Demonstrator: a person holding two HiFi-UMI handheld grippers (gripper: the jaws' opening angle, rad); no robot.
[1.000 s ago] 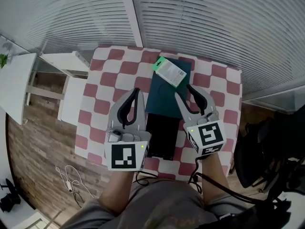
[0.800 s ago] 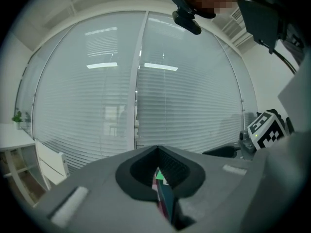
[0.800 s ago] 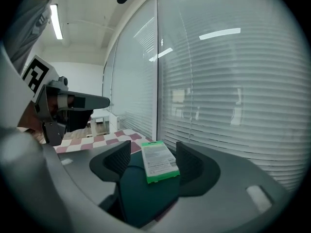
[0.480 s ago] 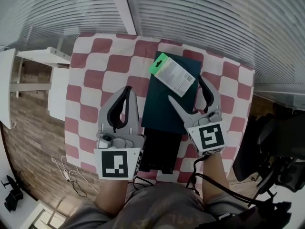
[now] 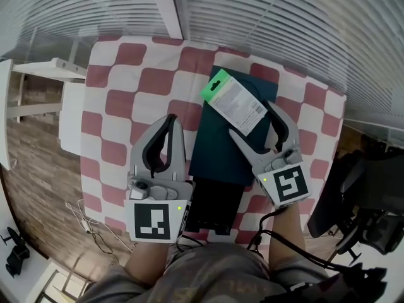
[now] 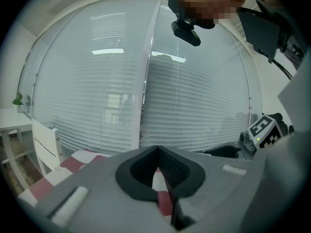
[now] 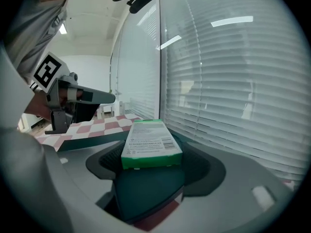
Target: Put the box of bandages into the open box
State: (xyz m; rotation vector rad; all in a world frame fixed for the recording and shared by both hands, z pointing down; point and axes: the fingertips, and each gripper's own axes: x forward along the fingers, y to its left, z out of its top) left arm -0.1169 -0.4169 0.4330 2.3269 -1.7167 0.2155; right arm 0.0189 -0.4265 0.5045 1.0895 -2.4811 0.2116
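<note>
Head view: bandages box (image 5: 233,101) lies flat on the teal lid (image 5: 218,147), at 12 o'clock from the open box (image 5: 214,201), so it is not in yet. The open box looks dark and empty, and its 8 o'clock corner is hidden by the left gripper (image 5: 170,118). The right gripper (image 5: 251,120) straddles the bandages box's 5 o'clock end. The bench (image 5: 126,87) has a checked cover.

Left gripper view: left gripper (image 6: 156,152) fingers meet at the tips, with nothing between them.

Right gripper view: right gripper (image 7: 153,152) fingers have just swung wide and eased in slightly. The bandages box (image 7: 149,142) sits between them with the pads clear of it, on the teal lid (image 7: 146,188).

Risks: only the near end is between the fingers, so closing could skid it toward 12 o'clock. A shallow grip could let it droop or fall short of the open box. The carry passes close to the left gripper.
</note>
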